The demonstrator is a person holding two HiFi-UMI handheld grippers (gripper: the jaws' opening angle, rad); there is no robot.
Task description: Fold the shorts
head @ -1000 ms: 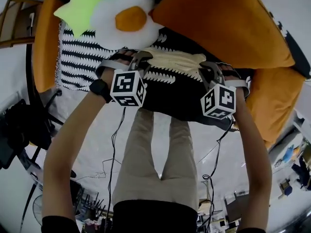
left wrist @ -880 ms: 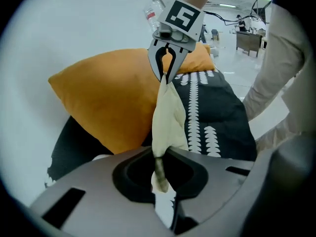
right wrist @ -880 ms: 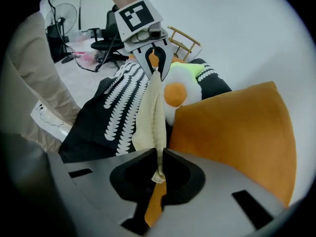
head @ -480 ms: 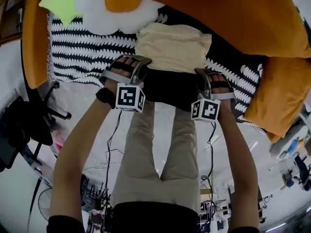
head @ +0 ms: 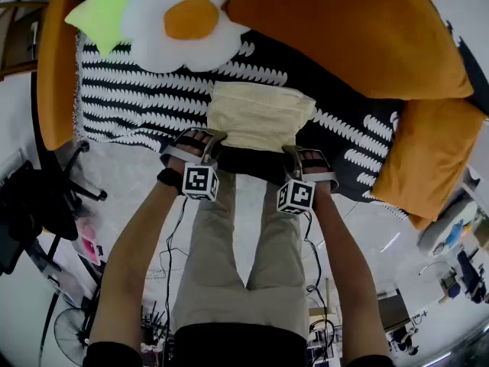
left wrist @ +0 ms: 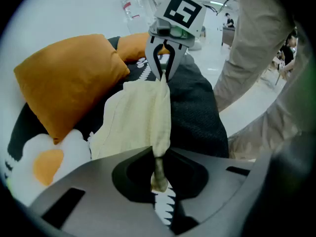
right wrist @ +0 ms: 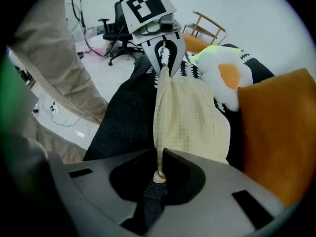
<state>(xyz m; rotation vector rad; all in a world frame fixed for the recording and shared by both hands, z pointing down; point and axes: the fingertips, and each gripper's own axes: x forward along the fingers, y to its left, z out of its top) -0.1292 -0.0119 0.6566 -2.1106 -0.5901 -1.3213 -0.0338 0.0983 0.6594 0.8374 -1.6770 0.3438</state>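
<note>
Pale yellow shorts [head: 260,115] lie spread on a black-and-white patterned blanket [head: 130,90] on a sofa. My left gripper [head: 210,140] is shut on their near left corner and my right gripper [head: 294,153] on their near right corner, both at the blanket's front edge. In the left gripper view the jaws of the left gripper [left wrist: 159,172] pinch a bunched edge of the shorts [left wrist: 143,117], and the right gripper [left wrist: 165,69] holds the far end. The right gripper view mirrors this: the right gripper [right wrist: 159,169] clamps the shorts [right wrist: 190,117], with the left gripper [right wrist: 165,58] beyond.
Large orange cushions [head: 359,29] [head: 428,151] flank the blanket at the back and right. A fried-egg pillow [head: 187,21] and a green star pillow [head: 114,6] lie behind the shorts. An office chair [head: 38,197] and cables [head: 172,243] are on the floor beside my legs.
Both grippers have come down and toward me with the shorts. The shorts went from bunched between them to spread flat on the blanket.
</note>
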